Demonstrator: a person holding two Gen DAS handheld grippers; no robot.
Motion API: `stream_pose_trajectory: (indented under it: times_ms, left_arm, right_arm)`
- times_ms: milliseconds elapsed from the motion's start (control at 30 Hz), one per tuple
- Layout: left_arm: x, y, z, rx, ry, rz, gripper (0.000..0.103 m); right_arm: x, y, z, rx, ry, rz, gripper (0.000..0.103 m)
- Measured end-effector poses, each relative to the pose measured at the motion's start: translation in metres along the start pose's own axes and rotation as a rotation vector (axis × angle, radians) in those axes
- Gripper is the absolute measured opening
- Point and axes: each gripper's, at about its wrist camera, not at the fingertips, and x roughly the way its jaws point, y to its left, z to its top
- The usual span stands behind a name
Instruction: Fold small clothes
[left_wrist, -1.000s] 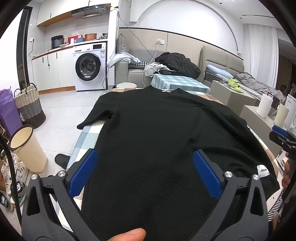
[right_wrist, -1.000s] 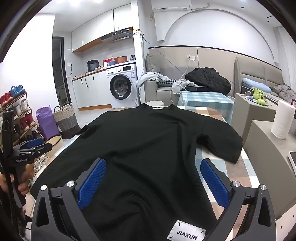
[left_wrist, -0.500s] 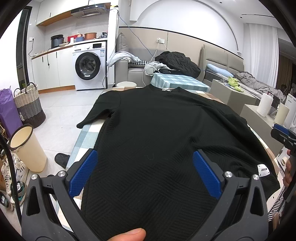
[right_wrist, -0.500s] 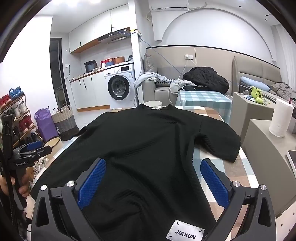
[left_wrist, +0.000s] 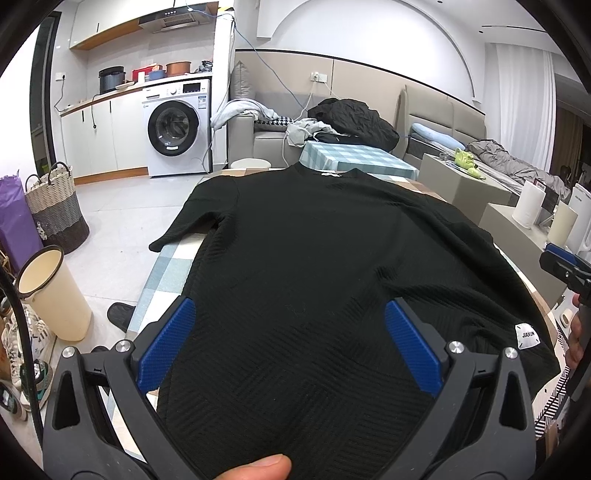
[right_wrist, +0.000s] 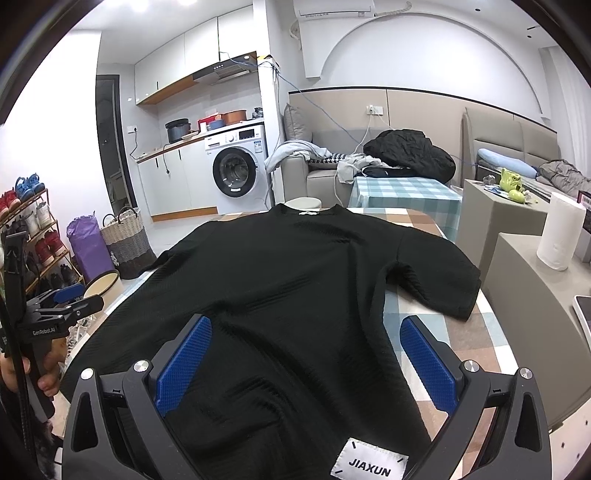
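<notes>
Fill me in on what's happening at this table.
A person holds a gripper in each hand over a black T-shirt spread flat on the checked table, collar at the far end. The left gripper and right gripper are both open above the near hem, gripping nothing. The white JIAXUN tag lies by the right gripper. No fold has been made yet.

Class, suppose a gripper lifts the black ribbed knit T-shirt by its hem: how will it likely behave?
The black ribbed knit T-shirt probably flops and drapes, since it lies flat with soft creases on the checked tablecloth. It looks fairly light. Its textured weave likely grips the blue pads of the open right gripper rather than slipping.
</notes>
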Motion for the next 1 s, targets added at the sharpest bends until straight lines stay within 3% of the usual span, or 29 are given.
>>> stream_pose_trajectory:
  times_ms: [1000]
  left_arm:
    - [0.0046,0.0059,0.0004,0.001,0.004,-0.005,0.102]
  right_arm:
    - [0.0056,0.0059,0.0016,0.009,0.011,-0.005,0.103]
